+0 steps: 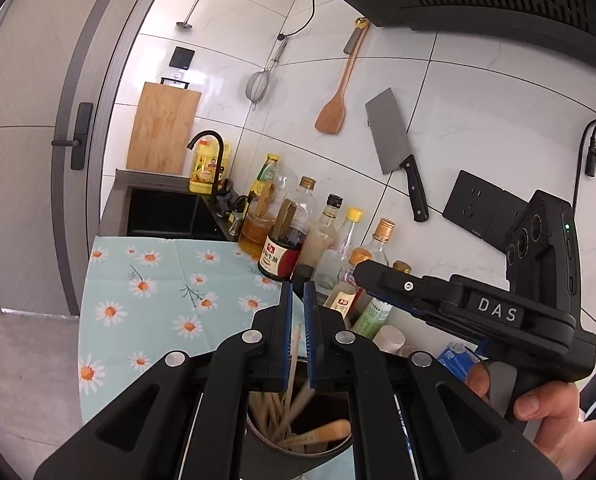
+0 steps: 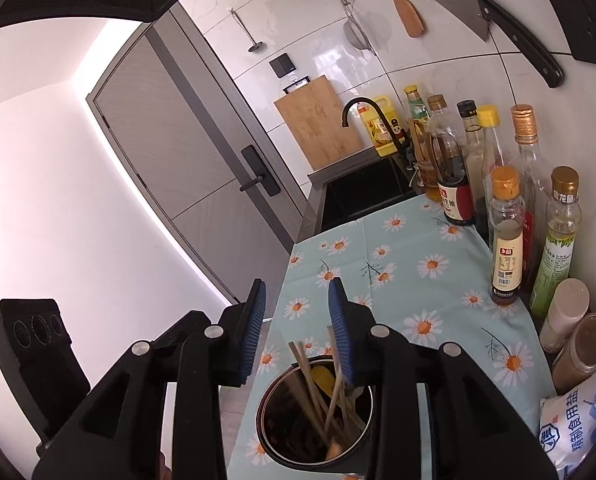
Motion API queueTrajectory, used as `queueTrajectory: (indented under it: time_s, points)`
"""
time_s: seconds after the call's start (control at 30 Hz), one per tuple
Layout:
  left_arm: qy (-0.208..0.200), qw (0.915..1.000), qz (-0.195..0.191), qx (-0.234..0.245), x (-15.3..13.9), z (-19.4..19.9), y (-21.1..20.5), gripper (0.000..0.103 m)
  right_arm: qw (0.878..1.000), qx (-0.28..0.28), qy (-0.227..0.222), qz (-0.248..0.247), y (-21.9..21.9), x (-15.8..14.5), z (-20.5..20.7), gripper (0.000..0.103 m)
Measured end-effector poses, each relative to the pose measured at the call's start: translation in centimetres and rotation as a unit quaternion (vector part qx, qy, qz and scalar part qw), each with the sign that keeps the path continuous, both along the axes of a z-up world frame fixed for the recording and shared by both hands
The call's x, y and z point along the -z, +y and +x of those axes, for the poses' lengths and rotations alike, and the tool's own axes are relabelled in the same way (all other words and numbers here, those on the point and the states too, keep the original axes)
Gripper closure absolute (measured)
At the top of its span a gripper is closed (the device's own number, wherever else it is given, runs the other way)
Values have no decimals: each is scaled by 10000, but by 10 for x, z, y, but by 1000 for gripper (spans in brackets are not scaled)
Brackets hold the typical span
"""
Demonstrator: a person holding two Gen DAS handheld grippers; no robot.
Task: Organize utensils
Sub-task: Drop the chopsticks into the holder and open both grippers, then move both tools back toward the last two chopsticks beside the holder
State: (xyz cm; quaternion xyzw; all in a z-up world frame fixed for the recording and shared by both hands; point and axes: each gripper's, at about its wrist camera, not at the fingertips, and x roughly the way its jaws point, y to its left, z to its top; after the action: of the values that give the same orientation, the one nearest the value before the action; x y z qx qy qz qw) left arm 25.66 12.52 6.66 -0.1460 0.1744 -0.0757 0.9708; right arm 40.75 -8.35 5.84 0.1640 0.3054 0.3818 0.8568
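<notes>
A small kitchen with white wall tiles holds a narrow worktop (image 2: 437, 292) covered by a pale blue cloth printed with daisies, running back to a dark sink (image 2: 361, 196) with a black tap (image 2: 361, 110). A wooden chopping board (image 1: 162, 128) leans against the wall behind the sink, and a strainer (image 1: 256, 86), a wooden spatula (image 1: 333, 110) and a cleaver (image 1: 393, 140) hang on the tiles. A row of sauce and oil bottles (image 2: 453, 168) lines the wall side of the cloth, with a bag of salt (image 2: 577, 428) at the near end. At the near edge of the worktop stands a round metal utensil holder (image 2: 317, 412) with chopsticks (image 2: 309, 380) and wooden-handled utensils upright or leaning inside it. The left gripper (image 1: 296, 332) hovers just above the holder with its blue-padded fingers almost together; a pale stick shows in the thin gap, but whether the pads press on it I cannot tell. The right gripper (image 2: 298, 328) hangs over the same holder with its fingers parted and nothing between them; the chopstick tips rise beside its right finger. In the left wrist view a hand (image 1: 537, 404) grips the right gripper's handle.
</notes>
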Motion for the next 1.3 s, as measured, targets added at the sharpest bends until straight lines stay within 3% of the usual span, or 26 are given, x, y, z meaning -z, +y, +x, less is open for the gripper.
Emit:
queueTrajectory:
  time_s: [0.43, 0.57, 0.73, 1.17, 1.3]
  points:
    - [-65, 10000, 46, 39, -8, -20, -4, 97, 9999, -64, 74, 25, -13, -6, -16, 69]
    - [-136, 9999, 79, 46, -14, -33, -6, 97, 9991, -186, 356, 115, -24, -9, -22, 66]
    - [-141, 9998, 120, 51, -20, -52, -11, 97, 9981, -259, 556, 45, -41, -13, -38, 55]
    - [365, 9991, 160, -172, -4, -99, -18, 97, 9911, -573, 1028, -619, -67, 15, -78, 55]
    - [624, 9978, 103, -213, 9, -110, -18, 97, 9821, -868, 1280, -1078, -59, 39, -89, 54]
